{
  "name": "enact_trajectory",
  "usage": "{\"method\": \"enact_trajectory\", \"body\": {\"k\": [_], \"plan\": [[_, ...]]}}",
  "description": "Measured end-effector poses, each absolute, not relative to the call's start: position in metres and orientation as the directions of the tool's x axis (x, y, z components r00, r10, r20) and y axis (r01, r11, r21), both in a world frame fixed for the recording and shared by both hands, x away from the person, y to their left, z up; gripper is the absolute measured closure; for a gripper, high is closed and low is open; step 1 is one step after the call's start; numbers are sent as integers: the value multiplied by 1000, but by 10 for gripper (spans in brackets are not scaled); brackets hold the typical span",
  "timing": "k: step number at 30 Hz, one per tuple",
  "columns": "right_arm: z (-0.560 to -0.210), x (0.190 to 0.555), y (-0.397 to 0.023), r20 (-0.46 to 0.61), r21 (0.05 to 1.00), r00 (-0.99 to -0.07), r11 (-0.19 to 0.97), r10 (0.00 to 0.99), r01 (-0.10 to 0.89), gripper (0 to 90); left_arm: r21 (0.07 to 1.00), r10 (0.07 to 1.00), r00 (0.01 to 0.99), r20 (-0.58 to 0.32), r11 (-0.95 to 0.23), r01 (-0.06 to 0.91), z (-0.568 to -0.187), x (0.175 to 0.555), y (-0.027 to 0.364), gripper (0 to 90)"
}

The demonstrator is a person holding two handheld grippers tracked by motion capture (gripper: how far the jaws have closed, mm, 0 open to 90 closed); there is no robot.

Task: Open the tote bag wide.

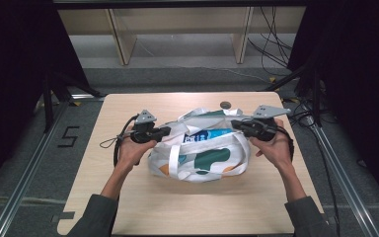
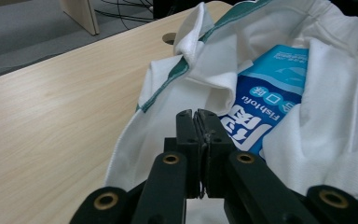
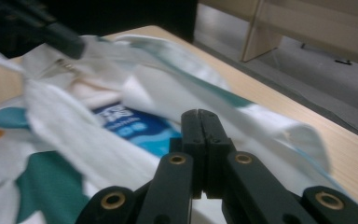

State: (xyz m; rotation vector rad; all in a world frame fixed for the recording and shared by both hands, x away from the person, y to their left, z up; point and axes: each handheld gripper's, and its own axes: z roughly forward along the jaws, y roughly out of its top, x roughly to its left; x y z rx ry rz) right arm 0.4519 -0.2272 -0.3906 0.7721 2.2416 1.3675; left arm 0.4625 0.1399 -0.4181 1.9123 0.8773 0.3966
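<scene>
With jaws closed, both hand-held grippers beside white tote bag (image 1: 197, 158).

Left gripper (image 1: 164, 131): jaws pressed together, pointing inward toward the right.
Right gripper (image 1: 235, 124): jaws pressed together, pointing inward, facing the left's fingertips.

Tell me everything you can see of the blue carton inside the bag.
The blue carton lies tilted inside the open mouth of the white cloth tote bag, partly covered by its folds and strap. It looks like printed card, with white characters and the word "Fishtofu" on light and dark blue. Cloth touches it on every visible side; neither gripper touches it.
</scene>
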Motion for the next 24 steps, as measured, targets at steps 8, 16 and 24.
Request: {"method": "enact_trajectory", "body": {"k": [8,16,24], "plan": [[-401,448,-186,-107,799,-810,535,577,276,900,807,714,697,-63,-374,456,-403,498,113,891],[-418,425,-181,-15,690,-891,650,454,320,900,715,768,640,-15,-439,544,-423,534,104,895],[-435,394,-175,20,626,-941,730,336,274,900,714,800,600,-26,-405,571,-433,538,114,895]]}}
